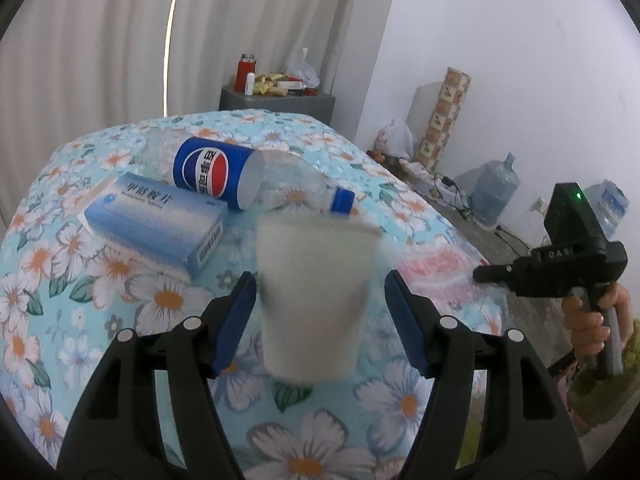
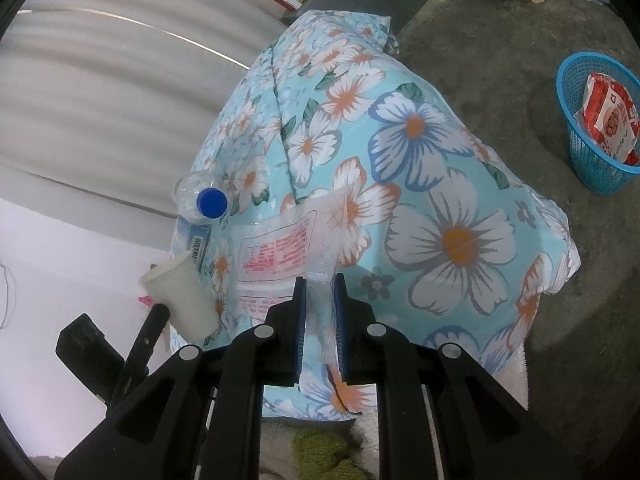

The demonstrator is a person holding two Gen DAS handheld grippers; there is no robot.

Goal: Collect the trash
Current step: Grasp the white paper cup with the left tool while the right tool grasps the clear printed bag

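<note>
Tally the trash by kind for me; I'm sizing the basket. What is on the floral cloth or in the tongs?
Plastic bottle: 1
Medicine box: 1
White cup: 1
Clear printed wrapper: 1
Total: 4

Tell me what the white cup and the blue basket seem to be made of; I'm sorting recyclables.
White cup: probably thin plastic or paper, matte; blur leaves it open. Blue basket: moulded plastic, judging by its uniform lattice mesh wall and smooth rim.
</note>
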